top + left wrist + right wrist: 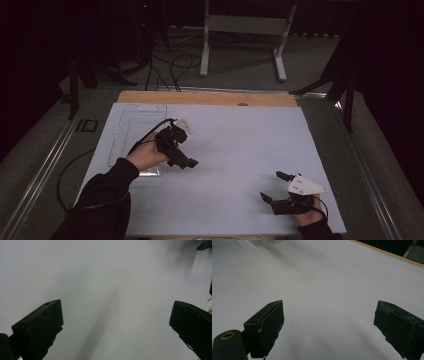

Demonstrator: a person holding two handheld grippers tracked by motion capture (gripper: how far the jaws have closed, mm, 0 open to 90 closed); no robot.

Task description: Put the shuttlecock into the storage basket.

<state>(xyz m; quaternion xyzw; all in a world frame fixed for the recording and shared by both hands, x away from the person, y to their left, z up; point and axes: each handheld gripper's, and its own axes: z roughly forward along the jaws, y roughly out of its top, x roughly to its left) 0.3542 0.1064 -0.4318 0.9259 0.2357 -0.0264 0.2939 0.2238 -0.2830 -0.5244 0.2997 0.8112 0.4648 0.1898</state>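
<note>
Your left claw (pixel 181 150) hovers over the white counter (pixel 235 145), jaws wide apart and empty, just beside the clear tray (pixel 132 130). Your right claw (pixel 275 187), low at the near edge, gapes wide, holding nothing.

Clear plastic tray (pixel 131 131), shallow, rectangular, see-through with faintly shining rim. Lying flat at the left side of the white table (pixel 240 145), long side running away toward the far edge. Near end partly covered by the left claw (pixel 186 161) and its hand. A corner glimpsed at the top edge of the right gripper view (pixel 265 242).
</note>
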